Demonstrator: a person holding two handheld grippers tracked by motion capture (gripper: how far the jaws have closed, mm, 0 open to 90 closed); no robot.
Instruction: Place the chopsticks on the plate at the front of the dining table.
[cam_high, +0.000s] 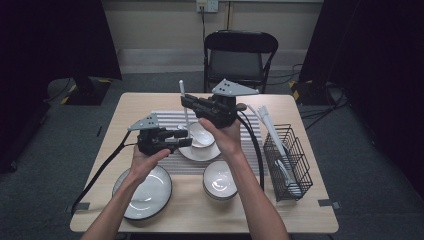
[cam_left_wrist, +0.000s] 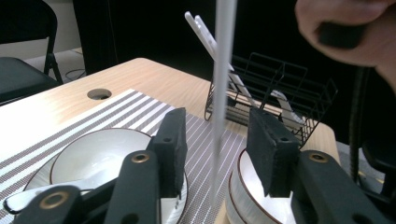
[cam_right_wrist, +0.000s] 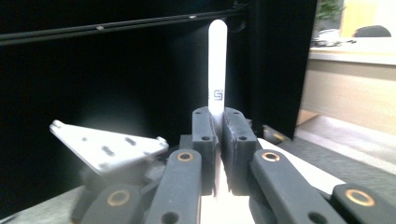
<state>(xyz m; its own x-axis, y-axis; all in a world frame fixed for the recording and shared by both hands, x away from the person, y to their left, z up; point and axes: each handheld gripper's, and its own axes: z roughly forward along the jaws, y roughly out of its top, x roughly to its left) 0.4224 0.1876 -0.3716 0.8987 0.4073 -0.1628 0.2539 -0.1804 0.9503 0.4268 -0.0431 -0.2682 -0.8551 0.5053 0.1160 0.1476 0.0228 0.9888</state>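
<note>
Right gripper (cam_right_wrist: 217, 135) jaws clamped tight on white plastic utensil handle (cam_right_wrist: 217, 70): slim, smooth, round-tipped, upright, small dark logo near pads. Left gripper (cam_left_wrist: 217, 144) jaws partway apart, handle (cam_left_wrist: 223, 70) passing between them, pads not touching it. Handle held above striped placemat (cam_high: 167, 120) mid-desk, over white bowl on saucer (cam_high: 200, 145). Black wire basket (cam_high: 292, 165) near right edge.
</note>
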